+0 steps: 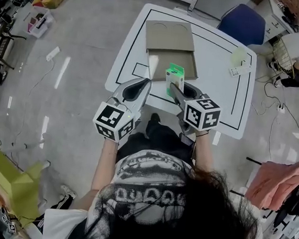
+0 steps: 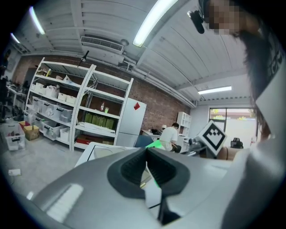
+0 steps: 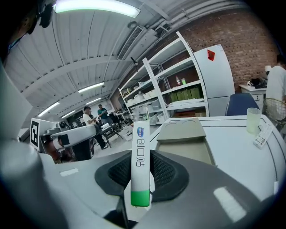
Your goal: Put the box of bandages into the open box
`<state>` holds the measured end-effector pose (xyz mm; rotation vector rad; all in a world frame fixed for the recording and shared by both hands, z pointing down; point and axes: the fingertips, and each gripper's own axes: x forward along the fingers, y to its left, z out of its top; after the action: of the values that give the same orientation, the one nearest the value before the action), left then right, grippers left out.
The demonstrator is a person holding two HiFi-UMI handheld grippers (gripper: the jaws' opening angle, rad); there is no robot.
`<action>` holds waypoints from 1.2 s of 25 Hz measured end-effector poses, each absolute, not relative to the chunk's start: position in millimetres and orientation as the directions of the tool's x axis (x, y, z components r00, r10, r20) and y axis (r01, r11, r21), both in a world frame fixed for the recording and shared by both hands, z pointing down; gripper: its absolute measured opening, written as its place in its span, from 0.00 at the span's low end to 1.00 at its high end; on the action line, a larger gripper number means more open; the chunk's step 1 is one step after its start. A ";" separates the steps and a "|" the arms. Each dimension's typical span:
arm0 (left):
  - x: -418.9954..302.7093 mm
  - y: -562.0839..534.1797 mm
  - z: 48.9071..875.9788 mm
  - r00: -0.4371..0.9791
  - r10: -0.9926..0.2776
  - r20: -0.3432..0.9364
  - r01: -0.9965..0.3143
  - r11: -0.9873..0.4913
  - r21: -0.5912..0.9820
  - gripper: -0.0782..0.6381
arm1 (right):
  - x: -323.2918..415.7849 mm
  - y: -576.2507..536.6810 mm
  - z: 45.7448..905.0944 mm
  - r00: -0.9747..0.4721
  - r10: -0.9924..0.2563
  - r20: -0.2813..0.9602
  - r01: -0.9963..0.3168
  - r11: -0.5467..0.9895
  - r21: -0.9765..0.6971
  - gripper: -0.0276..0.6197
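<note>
**One slim box pinched, carton wall in the way**

The box of bandages (image 3: 140, 161) stands upright between the pads of the right gripper (image 1: 172, 87), whose jaws are partly closed and press on its narrow faces. It hangs at the near wall of the open box (image 1: 166, 51) on the white table (image 1: 216, 81). The left gripper (image 1: 148, 82) hovers beside it, jaws together on nothing. The tall pack could pivot in so small a grip. Lowered too early, it could catch that wall and topple outside.

My head camera looks steeply down past my arms onto the white, black-lined surface (image 1: 231, 92). The cameras on my left tool (image 2: 147, 172) and right tool (image 3: 141, 172) sit close behind the jaws, facing nearly level. Both catch the white metal shelving (image 2: 67, 107).
</note>
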<state>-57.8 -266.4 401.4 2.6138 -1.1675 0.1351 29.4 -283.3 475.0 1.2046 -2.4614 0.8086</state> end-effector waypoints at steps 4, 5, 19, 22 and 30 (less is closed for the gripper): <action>-45.5 -285.9 406.0 0.669 -0.714 0.206 -0.743 -0.637 0.207 0.11 | 37.2 -312.7 491.9 -0.628 -0.589 0.508 -0.775 0.526 -0.350 0.19; -43.8 -289.3 406.5 0.668 -0.714 0.208 -0.744 -0.636 0.206 0.11 | 37.8 -318.9 495.7 -0.634 -0.575 0.518 -0.769 0.537 -0.346 0.19; -37.9 -312.6 400.3 0.652 -0.727 0.215 -0.758 -0.624 0.189 0.11 | 31.6 -383.3 545.7 -0.676 -0.315 0.666 -0.632 0.713 -0.304 0.19; -39.4 -313.1 402.0 0.645 -0.733 0.218 -0.764 -0.616 0.190 0.11 | 26.9 -396.1 564.9 -0.669 -0.237 0.704 -0.600 0.731 -0.324 0.19; -53.7 -315.2 406.5 0.608 -0.760 0.229 -0.794 -0.577 0.192 0.11 | 10.4 -409.1 612.9 -0.673 0.017 0.740 -0.527 0.690 -0.495 0.19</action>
<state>-53.7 -315.2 406.5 2.5615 -1.2688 0.1759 10.4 -409.1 612.9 0.3895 -2.1490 0.9292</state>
